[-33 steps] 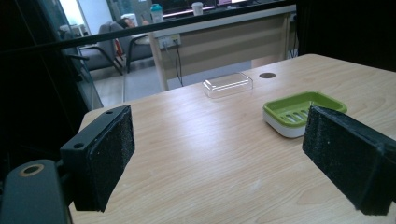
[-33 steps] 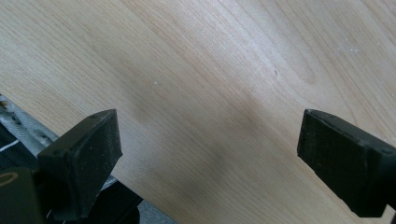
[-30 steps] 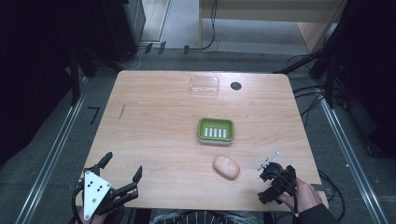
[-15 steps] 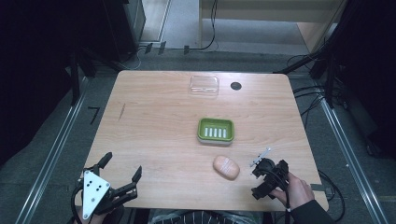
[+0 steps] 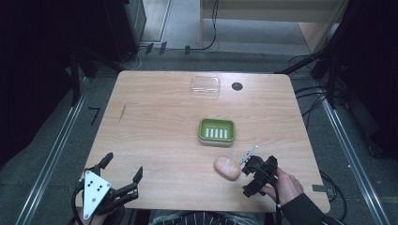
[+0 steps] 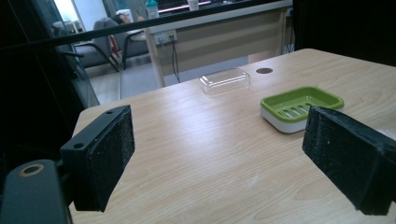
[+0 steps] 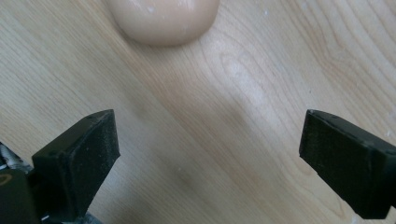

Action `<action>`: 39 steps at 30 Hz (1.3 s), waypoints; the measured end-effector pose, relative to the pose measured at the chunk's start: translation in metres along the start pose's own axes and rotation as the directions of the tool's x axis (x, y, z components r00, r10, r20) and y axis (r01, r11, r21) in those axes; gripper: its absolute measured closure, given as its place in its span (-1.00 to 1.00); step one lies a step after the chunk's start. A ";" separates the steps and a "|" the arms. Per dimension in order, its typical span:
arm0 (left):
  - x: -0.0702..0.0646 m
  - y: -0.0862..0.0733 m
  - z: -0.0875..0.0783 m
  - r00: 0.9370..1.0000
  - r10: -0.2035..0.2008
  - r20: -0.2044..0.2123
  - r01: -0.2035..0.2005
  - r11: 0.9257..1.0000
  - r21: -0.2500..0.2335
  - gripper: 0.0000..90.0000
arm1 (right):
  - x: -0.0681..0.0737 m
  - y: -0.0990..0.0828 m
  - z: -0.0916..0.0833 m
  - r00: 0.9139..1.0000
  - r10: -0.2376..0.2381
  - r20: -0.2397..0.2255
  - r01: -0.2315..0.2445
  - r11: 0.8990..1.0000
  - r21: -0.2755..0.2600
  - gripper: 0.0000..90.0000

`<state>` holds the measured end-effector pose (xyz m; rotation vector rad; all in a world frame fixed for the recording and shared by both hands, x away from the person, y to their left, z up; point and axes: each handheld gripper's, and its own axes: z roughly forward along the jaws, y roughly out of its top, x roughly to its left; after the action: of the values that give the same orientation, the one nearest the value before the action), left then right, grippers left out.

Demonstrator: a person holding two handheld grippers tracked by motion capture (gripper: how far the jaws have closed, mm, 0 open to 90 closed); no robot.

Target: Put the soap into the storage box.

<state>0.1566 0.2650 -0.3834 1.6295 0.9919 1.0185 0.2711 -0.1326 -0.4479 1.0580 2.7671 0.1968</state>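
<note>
Lying on the wooden table (image 5: 155, 122) near its near edge, towards the right corner, a peach-coloured bar of soap (image 5: 227, 168) is seen, just in front of a green soap dish (image 5: 216, 131) that stands around the middle of the table. The right gripper (image 5: 248, 174) is held just beside the soap, on the side of the table's right edge, by a hand (image 5: 284, 186). In the right gripper view its jaws are spread wide over bare wood and have just been opening further; nothing is held between them, and the soap (image 7: 163, 18) is seen ahead of them, apart from both pads. The left gripper (image 5: 123, 174) is kept at the near left corner of the table, its jaws likewise wide apart and empty. In the left gripper view the soap dish (image 6: 301, 107) is found beyond the jaws. A clear plastic lid (image 5: 205, 86) is set close to the far edge, with a small dark round hole (image 5: 237, 86) in the tabletop just beside it
</note>
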 end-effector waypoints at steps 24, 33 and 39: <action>0.001 -0.001 -0.001 1.000 -0.001 -0.003 0.001 1.000 0.002 -0.79 | 0.001 0.025 0.002 1.000 -0.027 -0.011 0.027 1.000 -0.010 -0.91; 0.001 -0.001 -0.001 1.000 0.003 -0.004 -0.003 1.000 0.004 -0.79 | 0.004 0.036 0.003 0.999 -0.043 -0.020 0.042 0.999 -0.009 -0.93; 0.000 0.000 -0.001 1.000 0.005 -0.002 -0.005 1.000 0.002 -0.79 | 0.005 0.044 0.007 0.998 -0.058 -0.024 0.058 0.998 0.004 -0.95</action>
<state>0.1552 0.2656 -0.3834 1.6334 0.9911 1.0227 0.2974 -0.0959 -0.4473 0.9813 2.8168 0.1970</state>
